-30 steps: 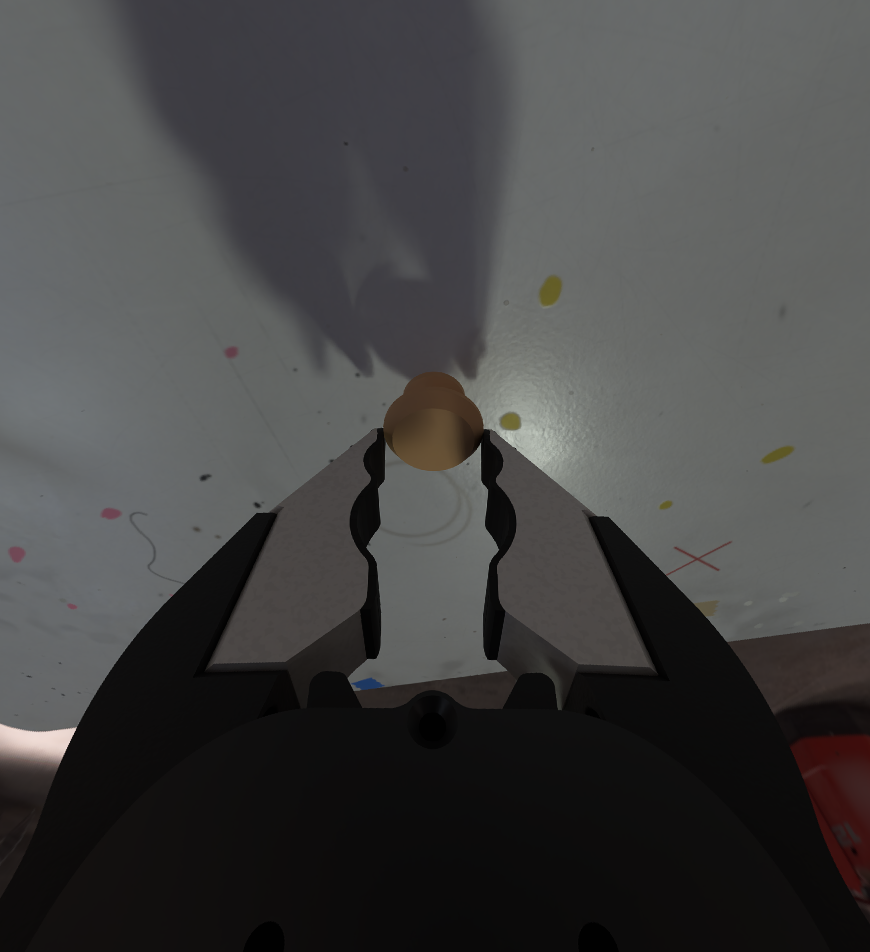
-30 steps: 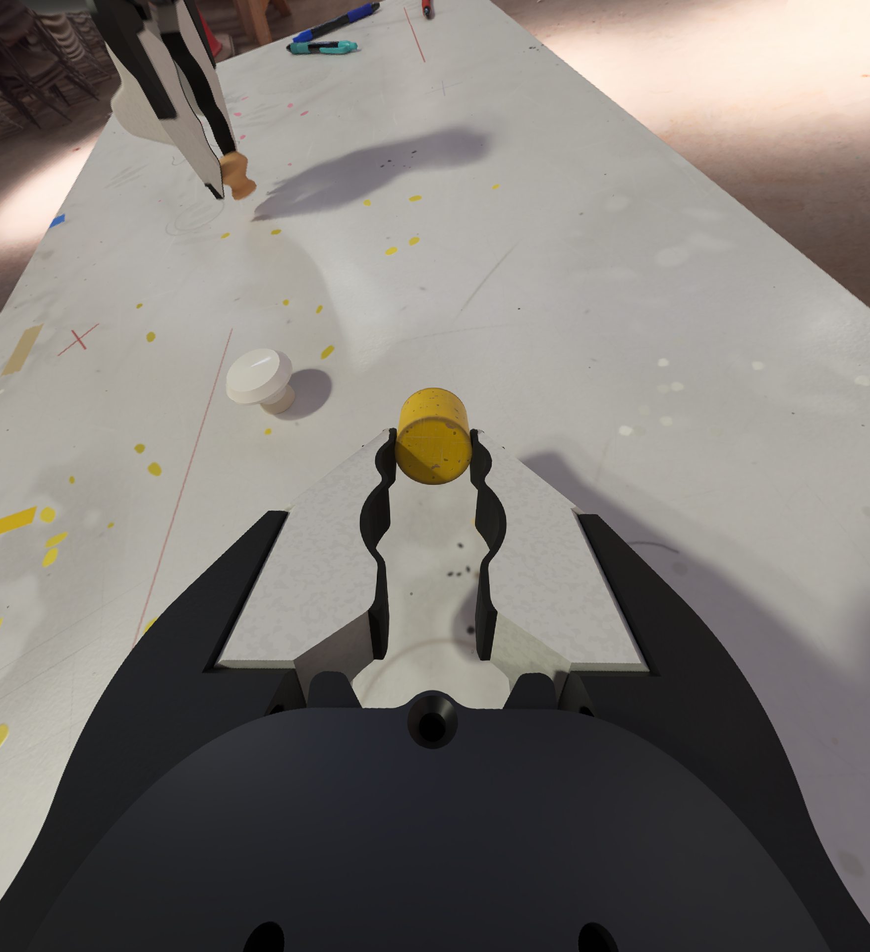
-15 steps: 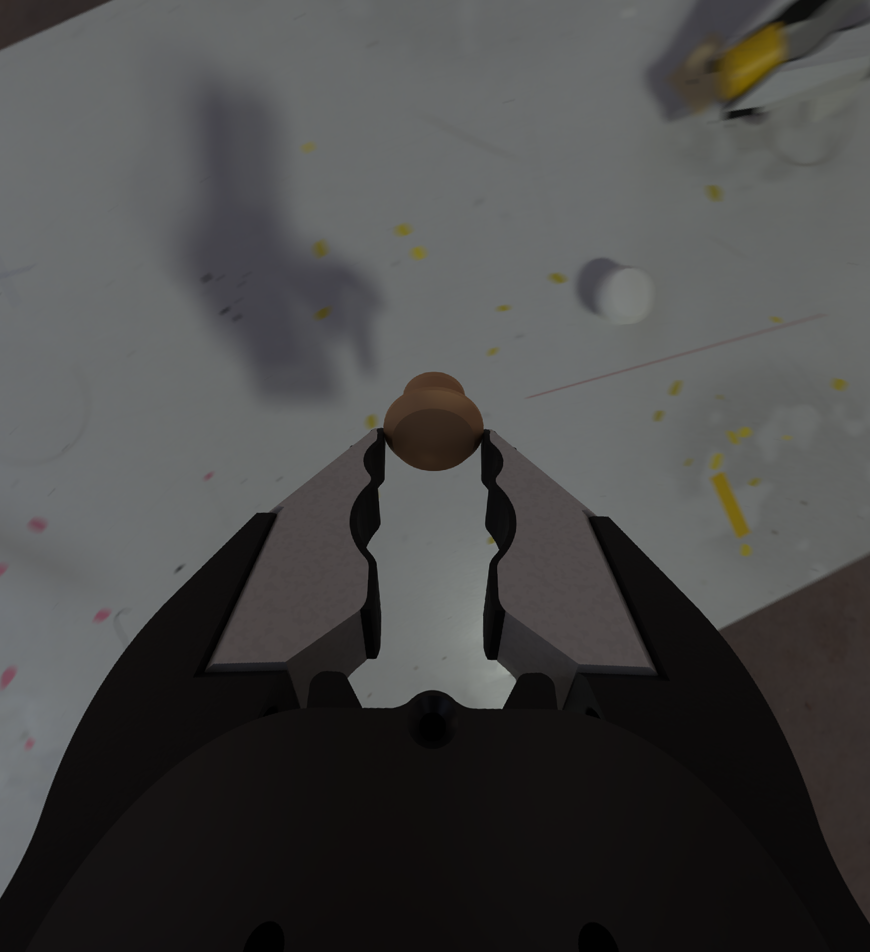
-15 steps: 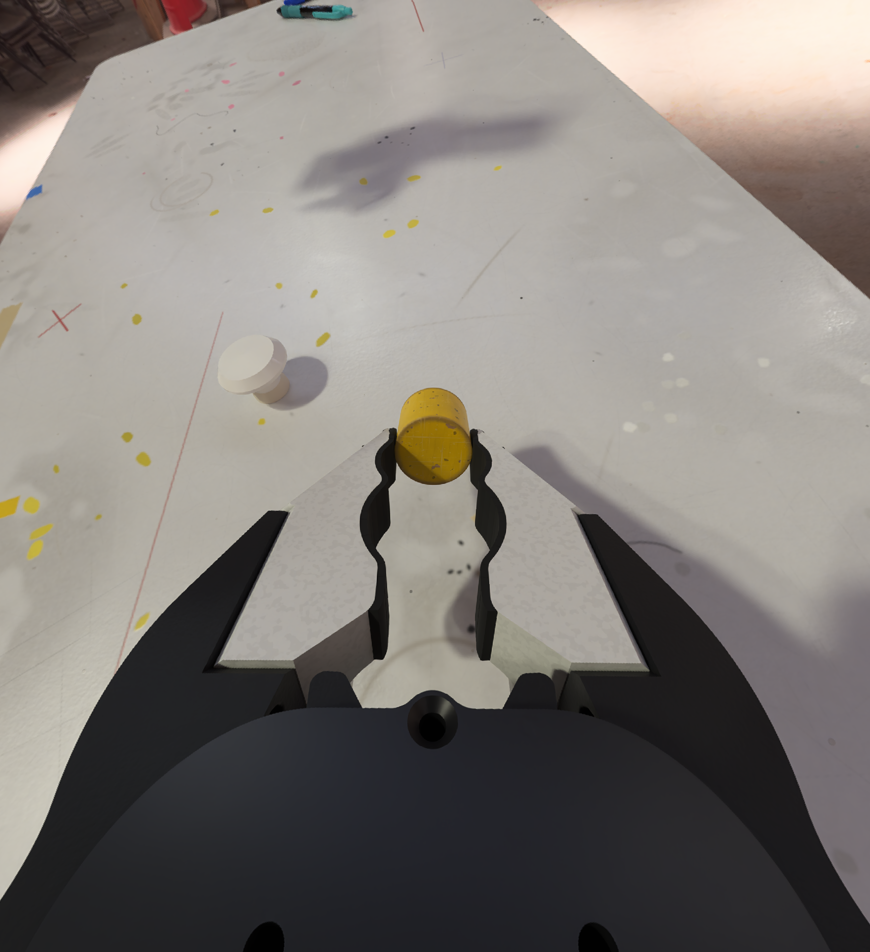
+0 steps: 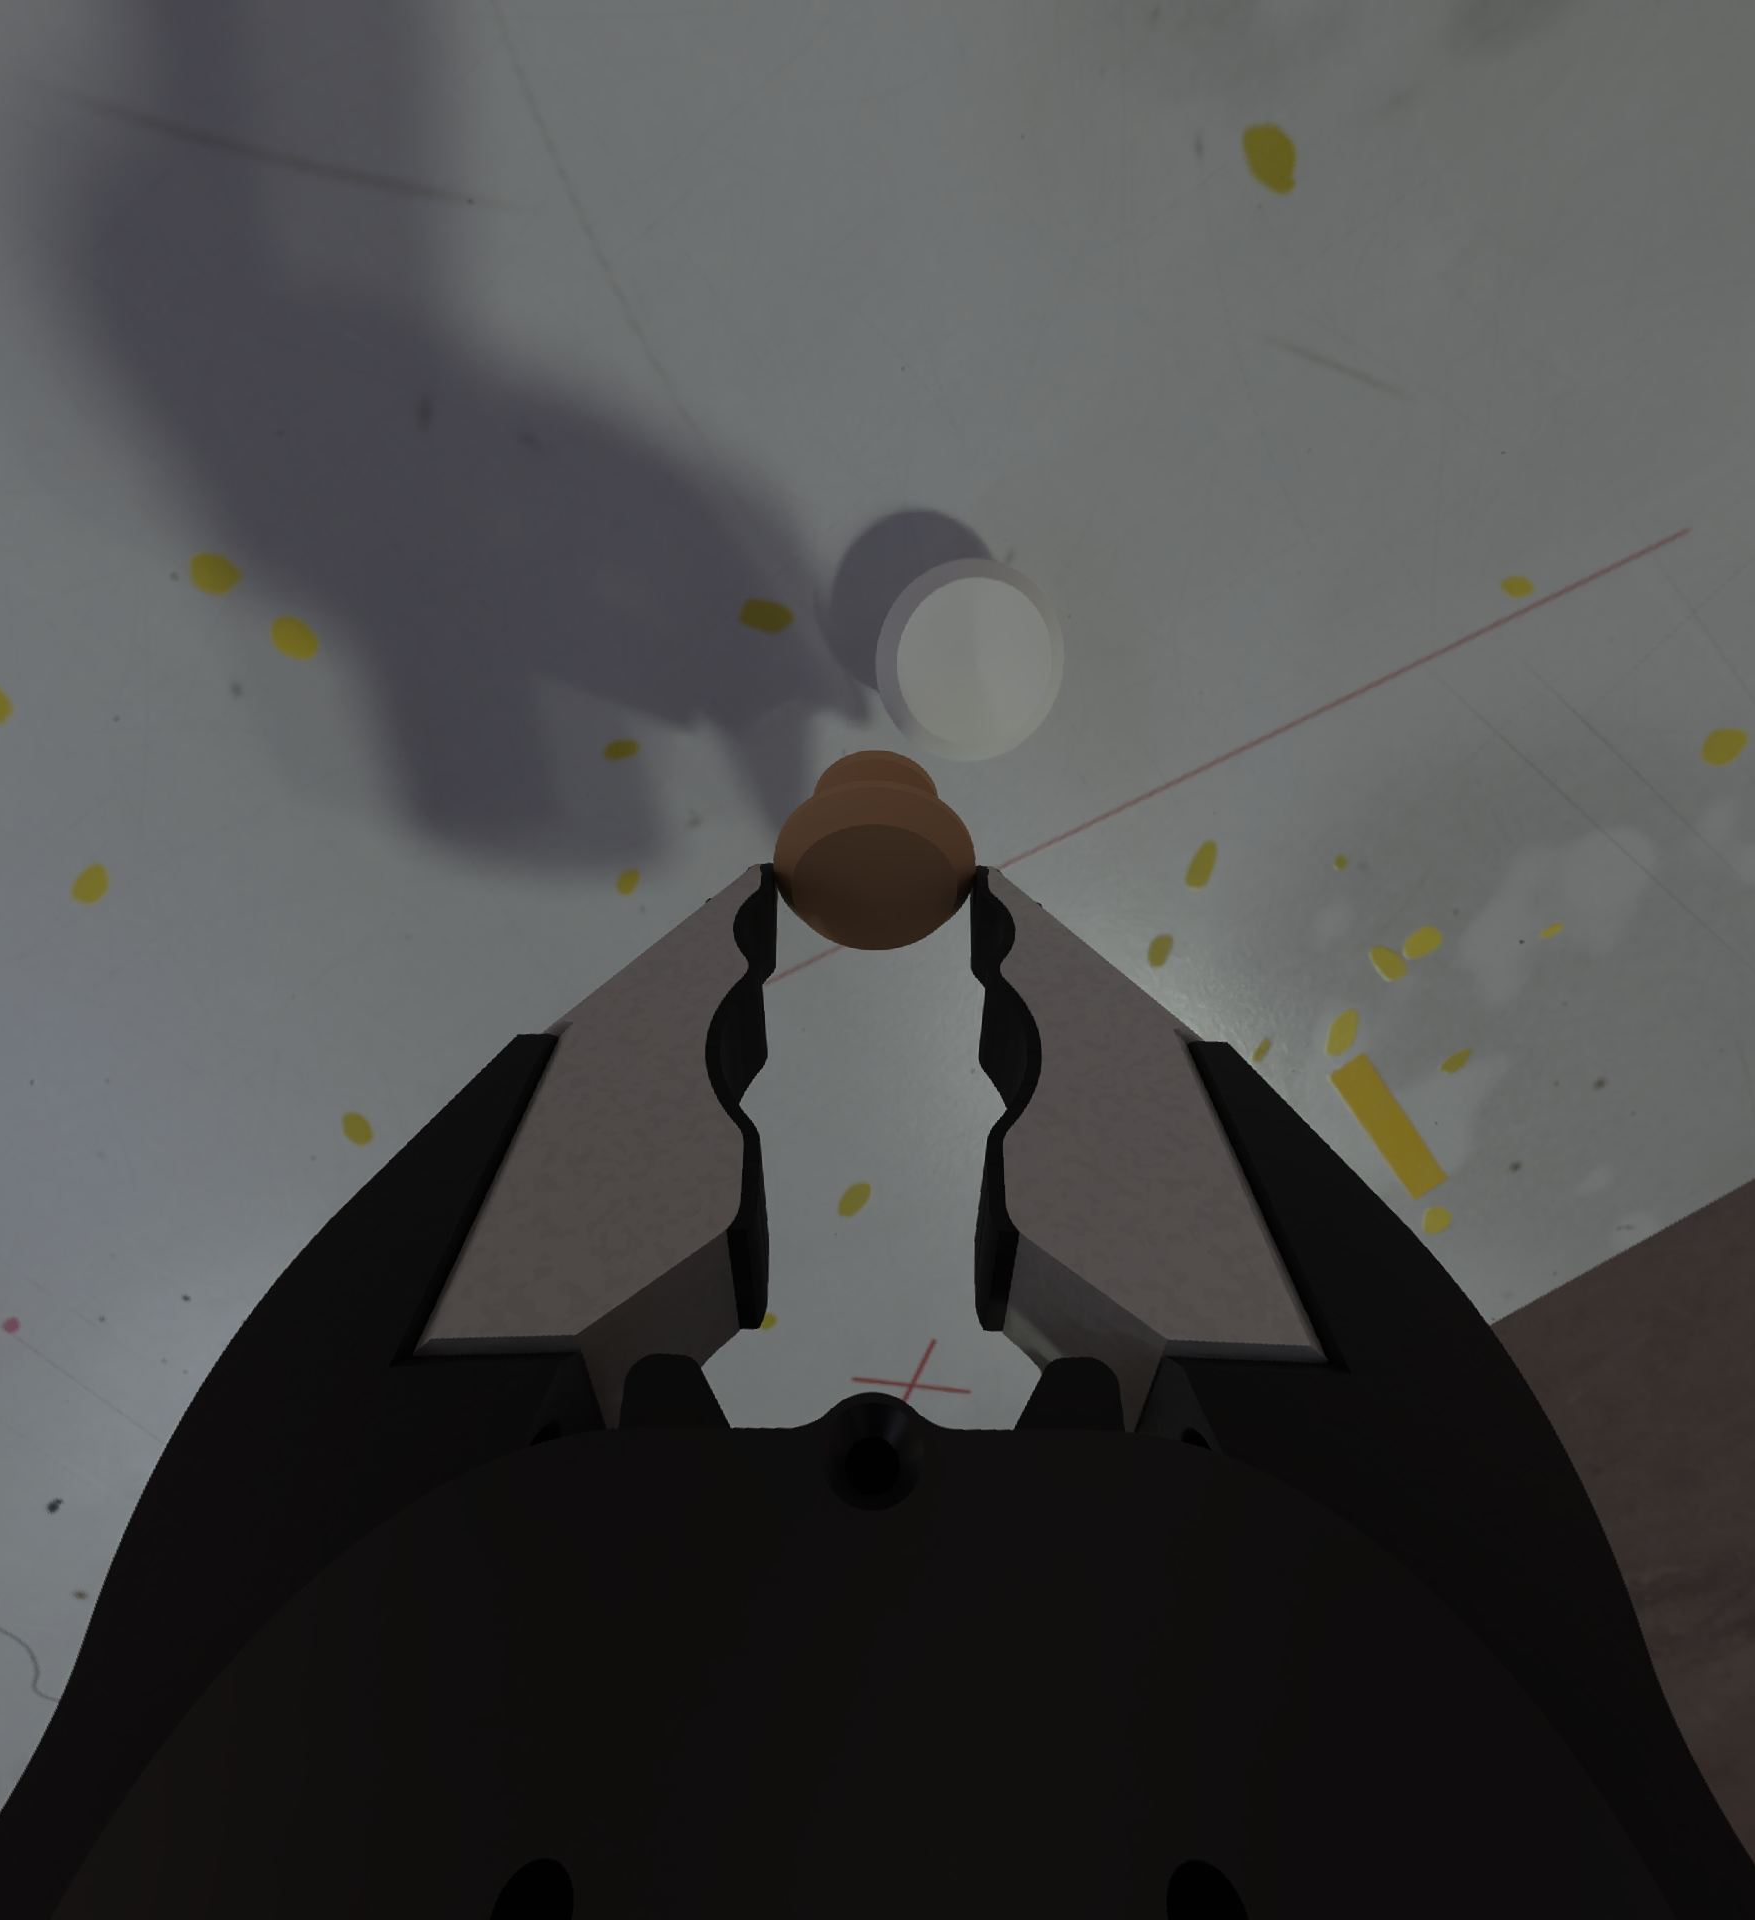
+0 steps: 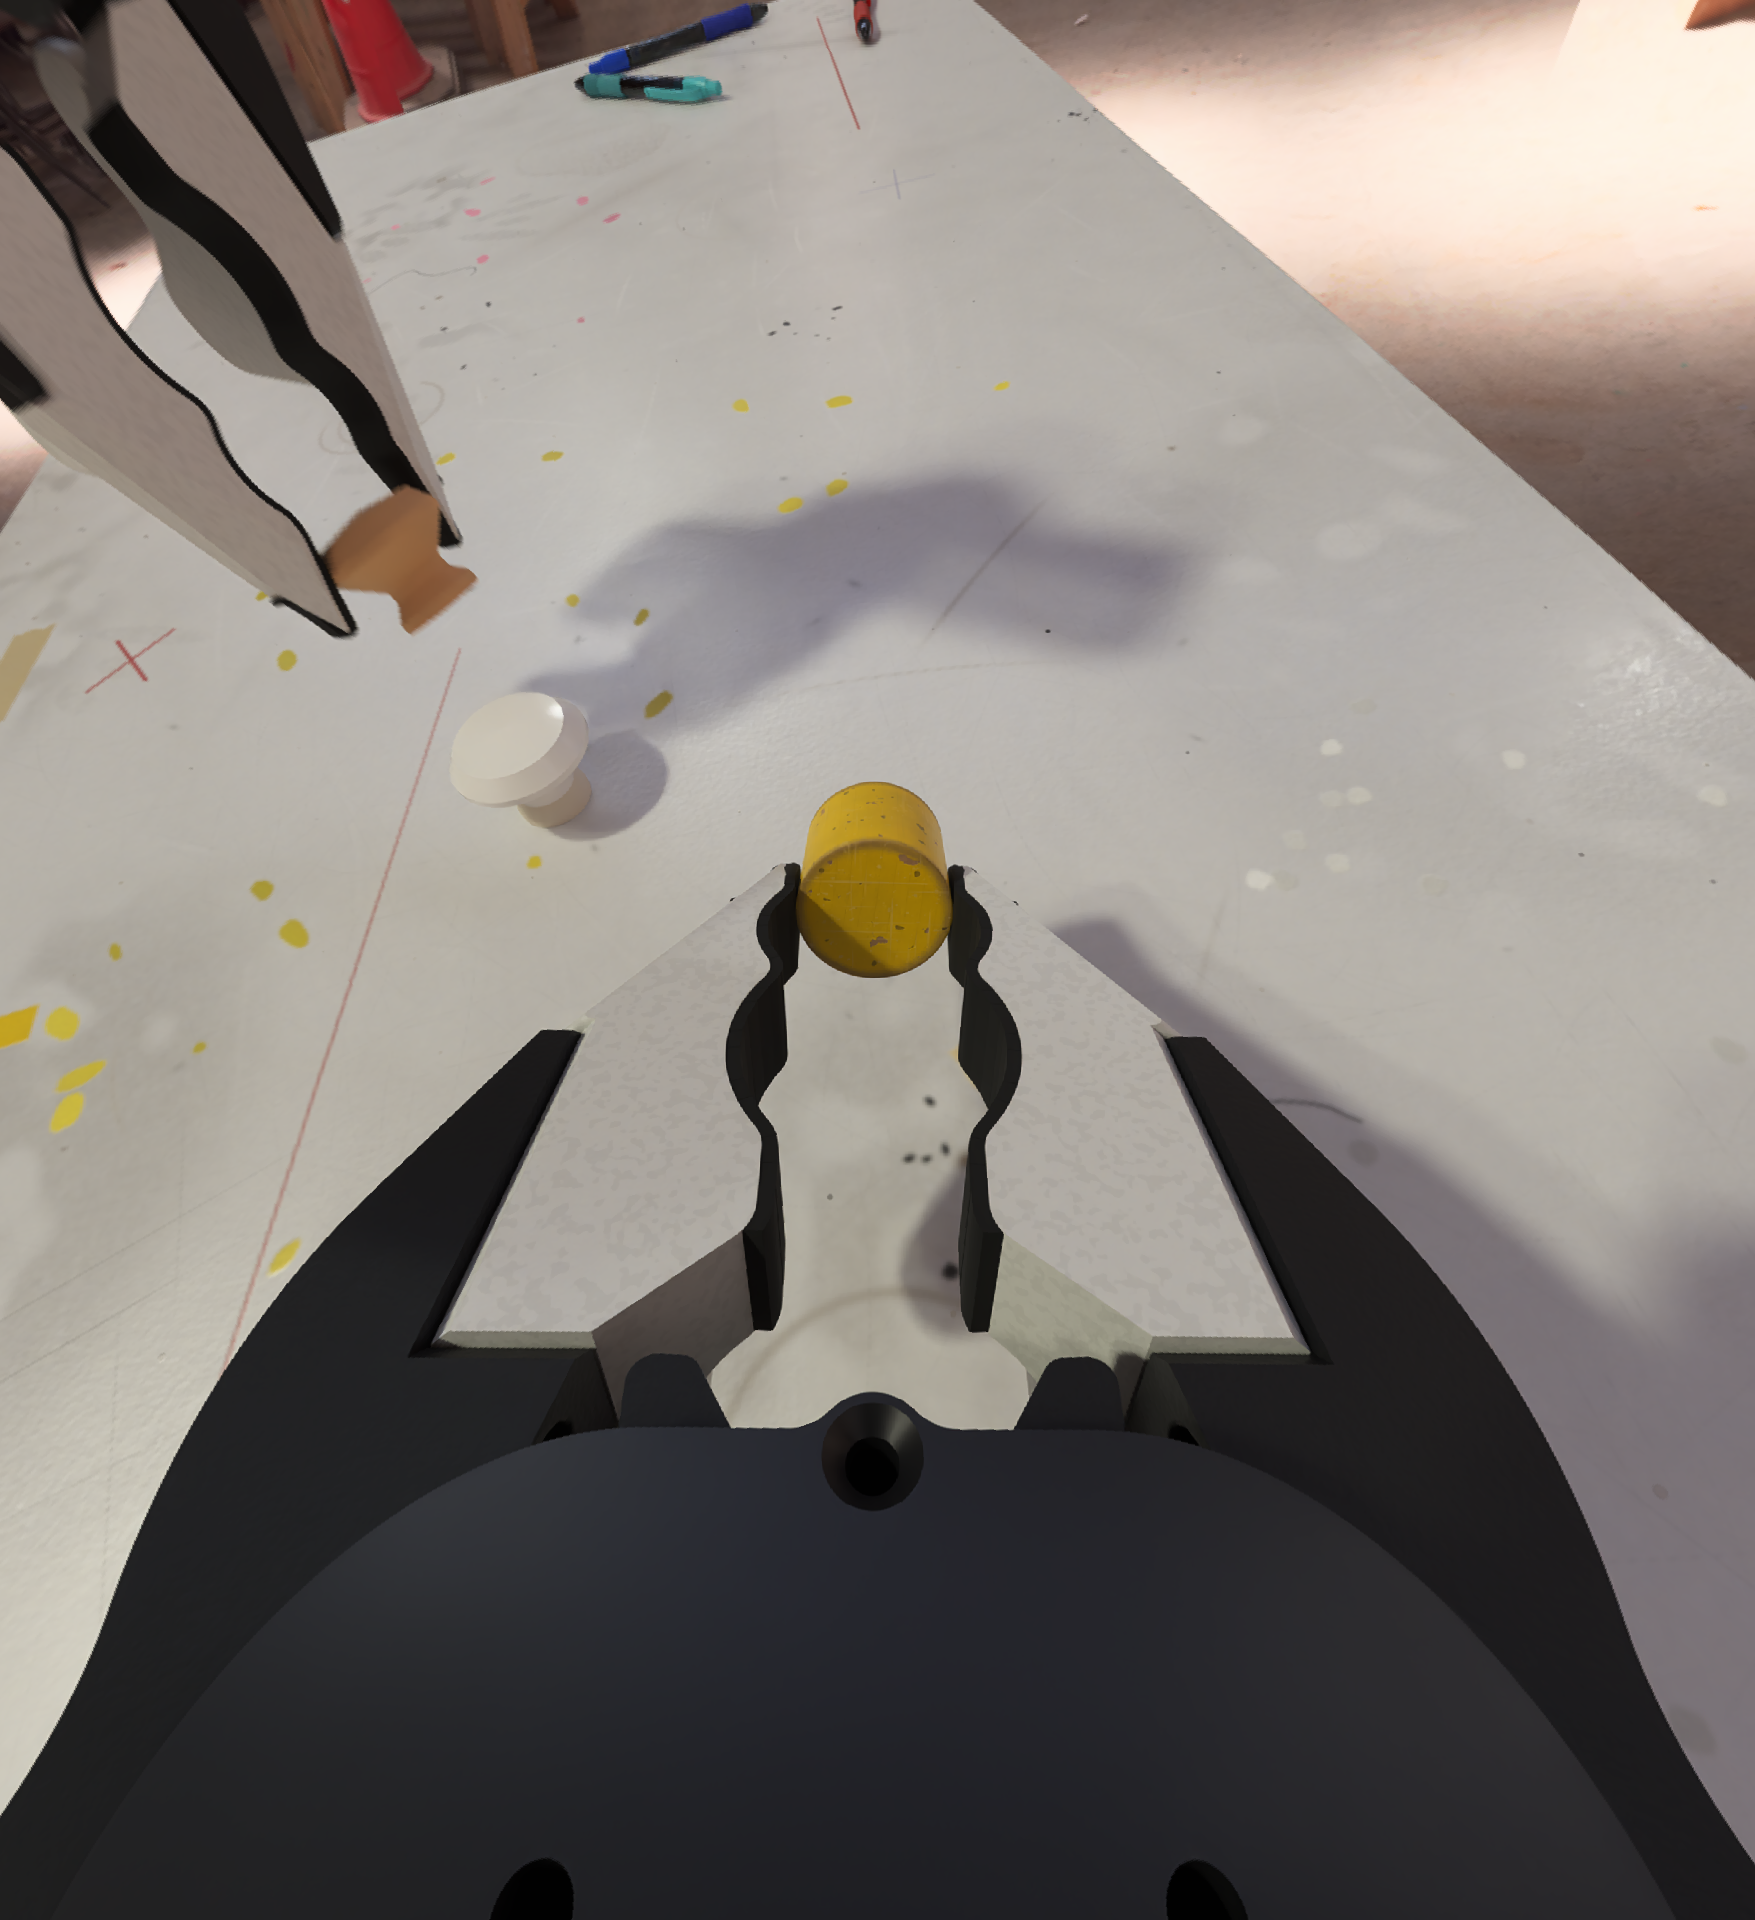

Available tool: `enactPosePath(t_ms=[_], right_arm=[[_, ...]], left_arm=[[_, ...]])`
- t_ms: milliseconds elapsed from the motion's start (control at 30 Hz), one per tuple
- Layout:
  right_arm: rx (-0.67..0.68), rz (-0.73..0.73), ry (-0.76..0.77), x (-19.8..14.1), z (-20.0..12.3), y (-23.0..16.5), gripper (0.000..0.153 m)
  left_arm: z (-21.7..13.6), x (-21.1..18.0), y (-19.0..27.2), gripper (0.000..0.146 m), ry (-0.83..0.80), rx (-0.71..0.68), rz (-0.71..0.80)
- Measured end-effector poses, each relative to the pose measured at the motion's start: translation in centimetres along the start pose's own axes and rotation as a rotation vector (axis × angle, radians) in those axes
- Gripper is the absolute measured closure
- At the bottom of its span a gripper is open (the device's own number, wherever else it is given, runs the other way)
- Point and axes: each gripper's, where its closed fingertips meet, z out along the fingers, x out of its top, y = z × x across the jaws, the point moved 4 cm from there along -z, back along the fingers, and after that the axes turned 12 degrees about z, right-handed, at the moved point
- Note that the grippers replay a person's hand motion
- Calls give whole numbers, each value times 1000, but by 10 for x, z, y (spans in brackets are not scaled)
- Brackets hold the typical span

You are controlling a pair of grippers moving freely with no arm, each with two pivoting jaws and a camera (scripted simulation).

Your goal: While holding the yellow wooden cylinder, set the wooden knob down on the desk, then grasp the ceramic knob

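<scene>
Left tool: We see the left tool (image 5: 874, 894) clamped on the wooden knob (image 5: 873, 868), its tips pinching the round head from both sides, stem pointing away toward 12 o'clock. In the right wrist view the same tool (image 6: 390, 582) hangs at 10 o'clock, the knob (image 6: 400, 566) clear above the surface (image 6: 1060, 727).

Wooden knob: Plain tan wood, a domed head on a short flared foot, no marks that we can make out.

Ceramic knob: It (image 5: 972, 660) sits on the surface just past the wooden knob, toward 1 o'clock in the left wrist view; in the right wrist view it (image 6: 520, 758) lies at 10 o'clock from the cylinder, apart from both tools. Glossy off-white, a broad flat cap on a narrow neck, tilted on its side.

Right tool: The right tool (image 6: 873, 904) grips the yellow wooden cylinder (image 6: 873, 883), a stubby piece with scuffed, speckled paint, round end facing us.

Progress: We judge the cylinder hold is in place, the set-down not yet done and the ceramic grasp still to come.

Far end: Markers (image 6: 649, 88) lie at 12 o'clock.
</scene>
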Motion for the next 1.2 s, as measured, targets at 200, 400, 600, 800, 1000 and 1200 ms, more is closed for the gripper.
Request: enactPosePath(t_ms=[200,400,600,800,1000,1200], right_arm=[[19,13,10,1,-1,0,125],[24,12,16,1,-2,0,125],[26,11,11,1,-2,0,125],[29,16,11,1,-2,0,125],[30,18,8,1,-1,0,125],[34,22,5,1,-1,0,125]], left_arm=[[12,1,-8,109,-85,33,-4],[4,-18,-24,109,-217,133,-68],[16,-28,-35,109,-353,178,-97],[23,-22,-38,109,-356,178,-82],[29,-25,-41,109,-370,157,-89],[14,-10,-43,109,-278,158,-89]])
